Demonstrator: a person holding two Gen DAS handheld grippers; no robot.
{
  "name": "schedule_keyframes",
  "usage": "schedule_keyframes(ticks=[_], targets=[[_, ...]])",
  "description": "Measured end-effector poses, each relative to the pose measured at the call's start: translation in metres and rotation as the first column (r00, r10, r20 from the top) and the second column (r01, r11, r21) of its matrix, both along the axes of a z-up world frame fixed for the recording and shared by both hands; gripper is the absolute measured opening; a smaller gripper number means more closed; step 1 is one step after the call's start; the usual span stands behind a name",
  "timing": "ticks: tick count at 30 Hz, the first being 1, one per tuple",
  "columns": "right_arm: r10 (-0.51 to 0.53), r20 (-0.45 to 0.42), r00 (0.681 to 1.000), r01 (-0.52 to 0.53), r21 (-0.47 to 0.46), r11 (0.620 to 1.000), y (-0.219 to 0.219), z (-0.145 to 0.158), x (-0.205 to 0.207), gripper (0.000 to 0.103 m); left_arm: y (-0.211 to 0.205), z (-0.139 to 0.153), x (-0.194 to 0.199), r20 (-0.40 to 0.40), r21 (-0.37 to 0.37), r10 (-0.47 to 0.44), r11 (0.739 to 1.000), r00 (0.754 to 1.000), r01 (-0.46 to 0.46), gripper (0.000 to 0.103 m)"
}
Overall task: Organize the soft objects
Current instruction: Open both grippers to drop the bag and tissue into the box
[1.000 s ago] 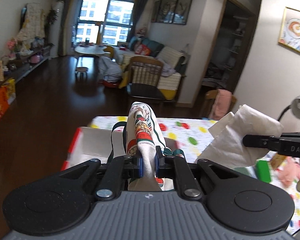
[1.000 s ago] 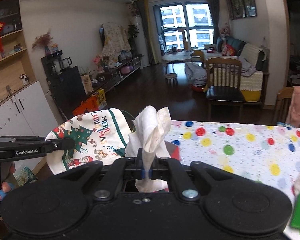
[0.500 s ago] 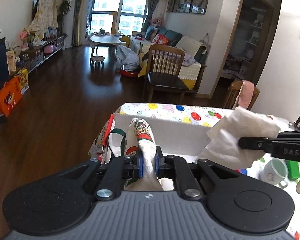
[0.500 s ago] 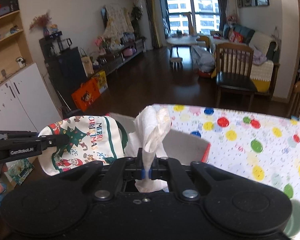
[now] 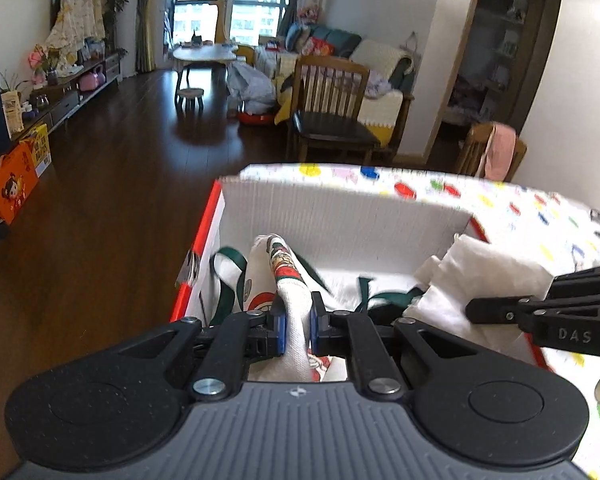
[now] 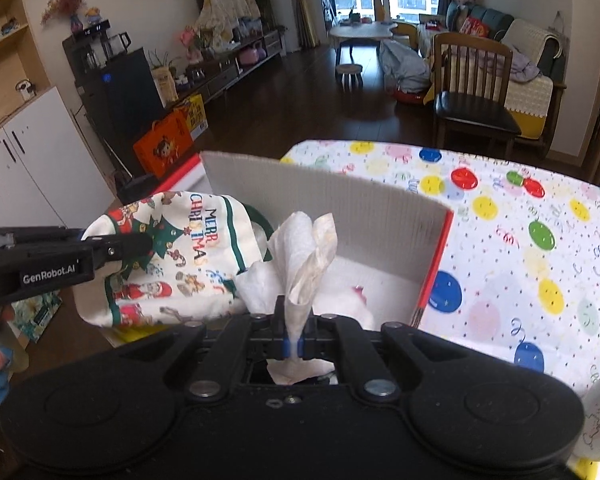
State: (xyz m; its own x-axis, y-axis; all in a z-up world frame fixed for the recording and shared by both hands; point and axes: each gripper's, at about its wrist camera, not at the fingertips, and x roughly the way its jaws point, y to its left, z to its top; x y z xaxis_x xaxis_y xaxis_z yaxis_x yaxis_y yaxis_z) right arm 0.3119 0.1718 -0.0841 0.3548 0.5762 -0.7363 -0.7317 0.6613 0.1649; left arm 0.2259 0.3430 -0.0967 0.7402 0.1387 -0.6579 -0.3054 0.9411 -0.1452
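Polka-dot table (image 6: 520,240): both tools hover over the corner box (image 5: 340,216), left tool (image 5: 298,322) pinching the Christmas bag (image 5: 288,272), right tool (image 6: 294,344) pinching the tissue (image 6: 304,256); releasing inside likely comes next.

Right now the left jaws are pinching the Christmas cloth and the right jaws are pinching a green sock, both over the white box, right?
Almost. The right gripper isn't pinching a green sock; the right wrist view shows its jaws shut on a white tissue. The rest holds: the left gripper pinches the Christmas cloth, and both hang over the white box.
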Motion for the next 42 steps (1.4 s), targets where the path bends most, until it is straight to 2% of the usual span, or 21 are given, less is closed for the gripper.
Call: schedule_keyframes(ticks=[9, 16, 23, 25, 26, 28, 29, 33, 40, 42], targets=[[0.039, -0.003, 0.999, -0.039, -0.049, 0.998, 0.002, -0.012, -0.012, 0.012, 0.000, -0.017, 0.002, -0.108, 0.024, -0.033, 0.999, 0.994, 0.036, 0.010], [0.043, -0.001, 0.999, -0.043, -0.065, 0.997, 0.001, -0.013, -0.016, 0.020, -0.001, -0.017, 0.007, -0.140, 0.039, -0.032, 0.999, 0.990, 0.037, 0.011], [0.040, 0.014, 0.999, -0.039, -0.053, 0.998, -0.003, -0.009, -0.016, 0.034, -0.004, -0.015, 0.007, -0.160, 0.077, -0.026, 0.996, 0.987, 0.039, 0.015], [0.040, 0.020, 0.999, -0.039, -0.046, 0.998, -0.006, -0.007, -0.019, 0.038, -0.005, -0.015, 0.006, -0.160, 0.080, -0.024, 0.996, 0.987, 0.038, 0.021], [0.038, 0.019, 0.999, -0.037, -0.044, 0.998, -0.007, -0.007, -0.020, 0.040, -0.004, -0.015, 0.005, -0.158, 0.076, -0.024, 0.996, 0.987, 0.036, 0.030], [0.029, 0.015, 0.999, -0.029, -0.030, 0.999, -0.011, -0.005, -0.022, 0.044, -0.003, -0.014, 0.004, -0.156, 0.062, -0.026, 0.997, 0.987, 0.036, 0.057], [0.028, 0.015, 0.999, -0.028, -0.022, 0.999, -0.013, -0.003, -0.023, 0.046, -0.003, -0.013, 0.003, -0.152, 0.057, -0.030, 0.998, 0.988, 0.039, 0.074], [0.031, 0.026, 0.999, -0.031, 0.001, 1.000, -0.018, 0.007, -0.027, 0.053, -0.012, -0.005, -0.002, -0.128, 0.106, -0.040, 0.993, 0.991, 0.054, 0.075], [0.035, 0.061, 0.998, -0.039, 0.068, 0.997, -0.034, 0.033, -0.038, 0.066, -0.020, 0.012, -0.014, -0.089, 0.096, -0.048, 0.994, 0.995, 0.057, 0.075], [0.032, 0.074, 0.997, -0.039, 0.088, 0.995, -0.039, 0.043, -0.042, 0.073, -0.023, 0.019, -0.018, -0.068, 0.091, -0.053, 0.994, 0.996, 0.059, 0.075]])
